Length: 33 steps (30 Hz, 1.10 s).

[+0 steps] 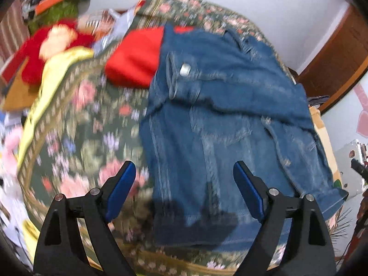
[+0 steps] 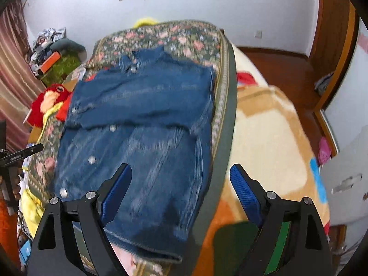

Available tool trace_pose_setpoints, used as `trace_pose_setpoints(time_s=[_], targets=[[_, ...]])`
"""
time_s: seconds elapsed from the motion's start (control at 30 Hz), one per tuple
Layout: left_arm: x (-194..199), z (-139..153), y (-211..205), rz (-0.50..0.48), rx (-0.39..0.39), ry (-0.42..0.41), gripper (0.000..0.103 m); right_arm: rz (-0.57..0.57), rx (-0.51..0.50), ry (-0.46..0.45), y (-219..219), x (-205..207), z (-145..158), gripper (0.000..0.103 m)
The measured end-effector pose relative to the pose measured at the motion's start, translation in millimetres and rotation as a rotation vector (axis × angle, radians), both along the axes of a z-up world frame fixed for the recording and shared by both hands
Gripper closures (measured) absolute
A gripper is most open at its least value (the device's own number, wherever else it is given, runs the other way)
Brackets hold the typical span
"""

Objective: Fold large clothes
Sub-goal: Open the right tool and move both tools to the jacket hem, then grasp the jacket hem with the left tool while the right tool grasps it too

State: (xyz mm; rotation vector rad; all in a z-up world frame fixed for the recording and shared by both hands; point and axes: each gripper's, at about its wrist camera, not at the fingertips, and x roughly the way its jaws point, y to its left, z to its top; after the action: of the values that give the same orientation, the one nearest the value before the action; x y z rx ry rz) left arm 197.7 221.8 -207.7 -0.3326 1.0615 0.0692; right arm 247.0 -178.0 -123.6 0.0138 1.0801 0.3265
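A blue denim jacket point(image 1: 220, 115) with metal snap buttons lies flat on a floral bedspread point(image 1: 87, 124), its sleeves folded across the body. My left gripper point(image 1: 184, 168) is open and empty, hovering above the jacket's near hem at its left edge. In the right wrist view the same jacket point(image 2: 142, 124) lies on the bedspread point(image 2: 174, 36). My right gripper point(image 2: 180, 170) is open and empty, above the jacket's near right edge. Both views are blurred by motion.
A folded red garment point(image 1: 135, 55) lies beyond the jacket's far left corner. A red plush toy point(image 1: 55, 43) and clutter sit at the far left. A cream and orange blanket point(image 2: 271, 133) lies right of the bedspread. A wooden door frame point(image 2: 333, 53) stands right.
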Motion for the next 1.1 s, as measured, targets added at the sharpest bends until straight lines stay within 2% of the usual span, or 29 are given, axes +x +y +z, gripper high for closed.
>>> trace_pose_setpoints(time_s=[0.13,0.37,0.5,0.6,0.63,0.7,0.77,0.8,0.83,0.87,0.93,1.0,1.1], targets=[[-20.8,-34.0,3.9,0.032,-0.100,0.072,0.016,-0.017,0.021,0.072,-5.2,-10.1,-19.8,0.018],[-50.1,-85.7,10.5,0.089,-0.357,0.149,0.016,-0.067,0.115,0.165,-18.3,-13.7,-41.4,0.018],[-60.0,-100.3,11.7,0.136,-0.457,0.150,0.017,-0.088,0.180,0.204,-21.0,-18.4,-52.4,0.018],[-64.4,-98.3,6.3,0.110,-0.515,0.135,0.022,-0.063,0.194,0.202,-16.4,-23.3,-53.8,0.019],[-65.3,-95.1,3.7,0.097,-0.506,0.135,0.026,-0.040,0.196,0.196,-13.5,-25.7,-53.1,0.021],[-66.4,-90.0,-1.9,0.081,-0.466,0.131,0.035,-0.007,0.201,0.195,-10.4,-26.9,-52.9,0.036],[-68.0,-85.4,-3.5,0.083,-0.440,0.129,0.049,0.003,0.213,0.198,-8.7,-28.9,-54.2,0.041],[-68.5,-83.2,-3.6,0.087,-0.440,0.126,0.053,0.002,0.211,0.195,-8.1,-29.1,-55.1,0.043],[-68.7,-81.1,-0.8,0.094,-0.439,0.121,0.063,0.002,0.216,0.196,-7.2,-28.4,-56.1,0.047],[-69.2,-78.3,2.2,0.102,-0.436,0.117,0.074,0.000,0.229,0.201,-7.4,-28.1,-57.1,0.055],[-69.7,-71.8,5.1,0.112,-0.413,0.110,0.088,-0.018,0.228,0.202,-7.4,-27.0,-57.3,0.066],[-70.9,-64.3,9.8,0.110,-0.397,0.080,0.095,-0.007,0.242,0.198,-6.6,-25.5,-55.3,0.073],[-64.9,-43.8,12.9,0.111,-0.362,0.016,0.097,0.008,0.243,0.158,-3.1,-22.8,-44.4,0.082]])
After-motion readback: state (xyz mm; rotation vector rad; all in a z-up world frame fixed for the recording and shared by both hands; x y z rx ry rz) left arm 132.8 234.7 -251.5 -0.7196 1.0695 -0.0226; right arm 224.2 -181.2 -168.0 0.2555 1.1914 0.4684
